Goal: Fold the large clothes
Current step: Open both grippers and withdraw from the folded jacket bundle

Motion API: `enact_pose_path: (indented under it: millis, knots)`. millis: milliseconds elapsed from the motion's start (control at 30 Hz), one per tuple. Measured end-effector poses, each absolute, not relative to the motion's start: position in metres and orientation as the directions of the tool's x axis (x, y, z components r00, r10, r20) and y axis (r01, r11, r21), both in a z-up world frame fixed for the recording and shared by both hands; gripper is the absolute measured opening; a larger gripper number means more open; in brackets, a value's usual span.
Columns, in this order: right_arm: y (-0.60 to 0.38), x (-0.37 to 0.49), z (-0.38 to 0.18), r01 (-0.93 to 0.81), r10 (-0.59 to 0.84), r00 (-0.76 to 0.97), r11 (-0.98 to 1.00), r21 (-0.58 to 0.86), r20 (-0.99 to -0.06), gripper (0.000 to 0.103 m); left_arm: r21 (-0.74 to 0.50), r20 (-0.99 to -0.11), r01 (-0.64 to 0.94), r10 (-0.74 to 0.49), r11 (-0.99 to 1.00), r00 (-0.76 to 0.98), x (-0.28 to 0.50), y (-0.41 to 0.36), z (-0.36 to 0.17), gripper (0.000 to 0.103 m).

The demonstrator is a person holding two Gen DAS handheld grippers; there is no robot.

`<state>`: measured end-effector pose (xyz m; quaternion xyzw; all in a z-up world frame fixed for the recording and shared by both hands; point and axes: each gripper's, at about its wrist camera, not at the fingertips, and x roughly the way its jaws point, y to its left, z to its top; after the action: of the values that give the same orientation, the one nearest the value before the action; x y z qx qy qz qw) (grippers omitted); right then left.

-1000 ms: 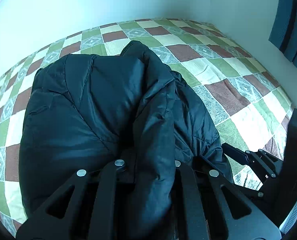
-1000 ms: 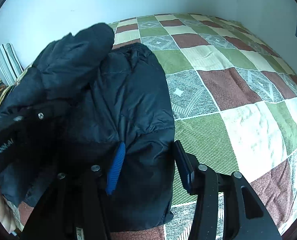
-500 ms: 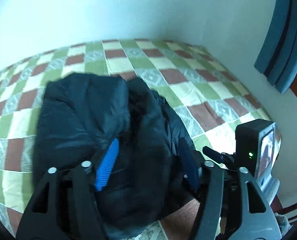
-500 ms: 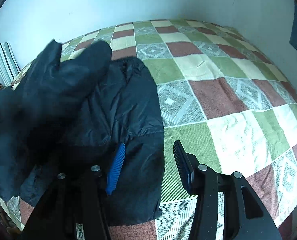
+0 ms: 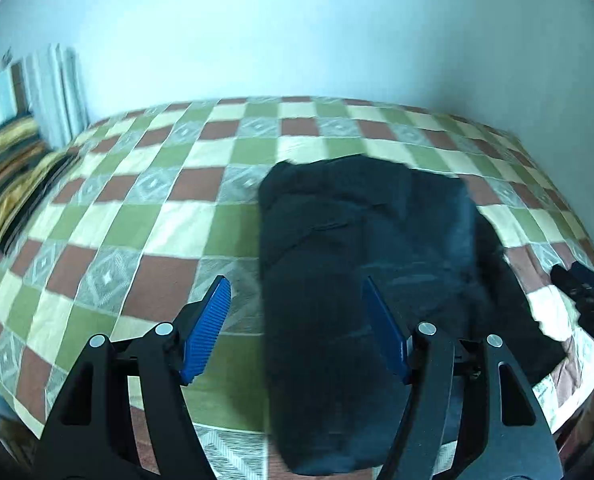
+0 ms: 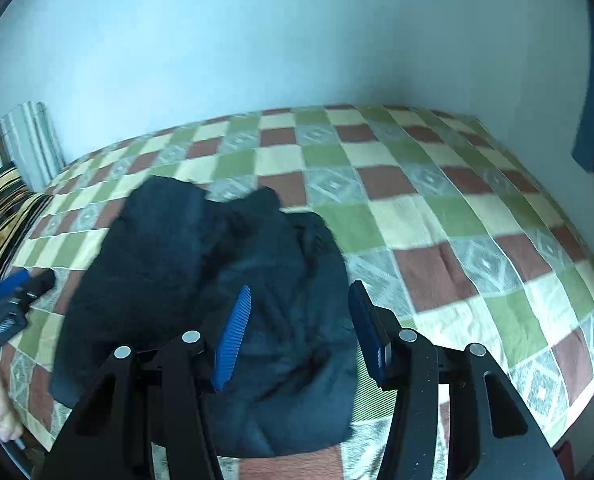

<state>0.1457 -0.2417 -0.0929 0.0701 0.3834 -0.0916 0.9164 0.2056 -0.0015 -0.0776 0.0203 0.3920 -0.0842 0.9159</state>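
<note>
A black puffer jacket (image 5: 369, 280) lies folded in a long bundle on the checked bedspread (image 5: 145, 216). It also shows in the right wrist view (image 6: 233, 292). My left gripper (image 5: 297, 328) is open and empty, raised above the jacket's near left edge. My right gripper (image 6: 301, 332) is open and empty, raised above the jacket's near right part. The left gripper's tip shows at the left edge of the right wrist view (image 6: 21, 284). The right gripper's tip shows at the right edge of the left wrist view (image 5: 581, 284).
Striped pillows (image 5: 13, 152) lie at the bed's left end against a pale wall (image 5: 297, 32). A blue curtain (image 6: 593, 100) hangs at the right. The bed's near edge runs along the bottom of both views.
My left gripper let go of the jacket sleeve, opened and pulled back and up. The sleeve now lies on the bundle. My right gripper also drew back from the jacket.
</note>
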Motion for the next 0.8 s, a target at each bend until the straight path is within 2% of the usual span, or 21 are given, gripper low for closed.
enact_pose_path:
  millis: [133, 300, 400, 533, 600, 633, 800]
  knots:
    - [-0.213, 0.165, -0.091, 0.154, -0.048, 0.685, 0.985, 0.080, -0.727, 0.054, -0.048, -0.740, 0.141, -0.130, 0.989, 0.660, 0.215, 0.017, -0.090, 0.068]
    - [-0.177, 0.188, -0.114, 0.088, -0.029, 0.635, 0.995, 0.035, -0.772, 0.066, -0.056, -0.762, 0.145, -0.136, 0.988, 0.633, 0.222, 0.023, -0.108, 0.068]
    - [-0.167, 0.195, -0.134, 0.092, -0.062, 0.593, 0.996, -0.009, -0.803, 0.069, -0.059, -0.770, 0.148, -0.139, 0.987, 0.623, 0.224, 0.024, -0.118, 0.068]
    - [-0.169, 0.195, -0.149, 0.104, -0.050, 0.570, 0.995, 0.011, -0.820, 0.067, -0.057, -0.773, 0.147, -0.137, 0.987, 0.620, 0.227, 0.024, -0.125, 0.068]
    - [-0.167, 0.196, -0.151, 0.092, -0.029, 0.562, 0.995, 0.028, -0.827, 0.053, -0.055, -0.773, 0.149, -0.137, 0.987, 0.619, 0.228, 0.024, -0.126, 0.068]
    - [-0.166, 0.196, -0.153, 0.085, -0.016, 0.556, 0.996, 0.038, -0.831, 0.049, -0.055, -0.774, 0.150, -0.137, 0.987, 0.618, 0.228, 0.024, -0.127, 0.068]
    - [-0.159, 0.192, -0.151, 0.051, 0.015, 0.567, 0.997, 0.053, -0.824, 0.012, -0.049, -0.775, 0.150, -0.132, 0.988, 0.618, 0.229, 0.024, -0.128, 0.068]
